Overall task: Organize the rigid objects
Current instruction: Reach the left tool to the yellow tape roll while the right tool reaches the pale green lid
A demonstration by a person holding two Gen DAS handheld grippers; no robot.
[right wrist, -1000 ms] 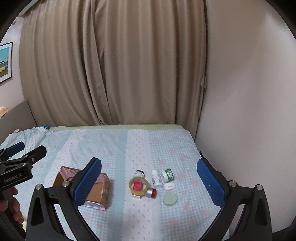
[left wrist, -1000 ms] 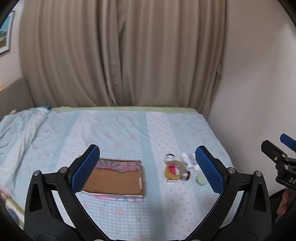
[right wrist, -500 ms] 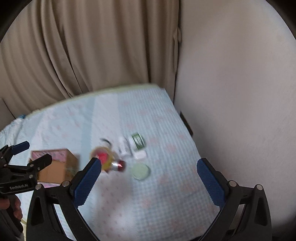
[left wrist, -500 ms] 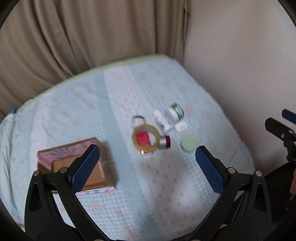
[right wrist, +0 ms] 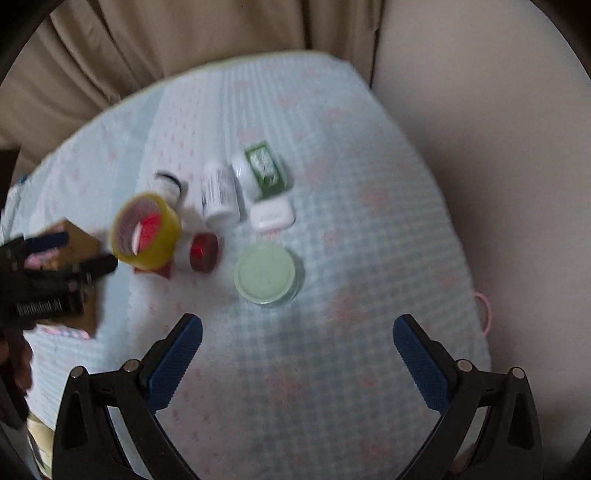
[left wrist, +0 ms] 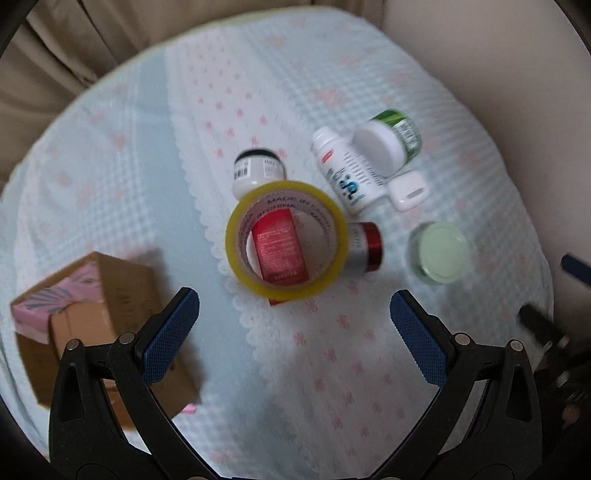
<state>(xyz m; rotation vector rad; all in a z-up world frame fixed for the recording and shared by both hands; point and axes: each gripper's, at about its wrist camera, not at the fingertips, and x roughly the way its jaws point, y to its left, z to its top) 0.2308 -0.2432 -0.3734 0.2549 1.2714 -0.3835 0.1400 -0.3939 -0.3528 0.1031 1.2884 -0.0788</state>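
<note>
A cluster of small items lies on the bed. A yellow tape roll (left wrist: 286, 236) rests over a red box (left wrist: 279, 247). Around it are a black-capped white jar (left wrist: 258, 170), a white bottle (left wrist: 345, 173), a green-labelled jar (left wrist: 388, 142), a small white case (left wrist: 408, 190), a red-capped tube (left wrist: 365, 245) and a pale green lidded jar (left wrist: 439, 251). My left gripper (left wrist: 293, 328) is open and empty, above and just short of the tape roll. My right gripper (right wrist: 297, 354) is open and empty, short of the green lidded jar (right wrist: 265, 275).
An open cardboard box (left wrist: 99, 317) with pink patterned flaps sits on the left of the bed. The bedsheet (left wrist: 122, 155) is light blue with pink dots. A beige wall (right wrist: 498, 147) borders the right side and curtains (right wrist: 184, 33) hang behind.
Both grippers have tilted down and moved closer to the cluster of items, which now looks larger. Both stay open and empty.
</note>
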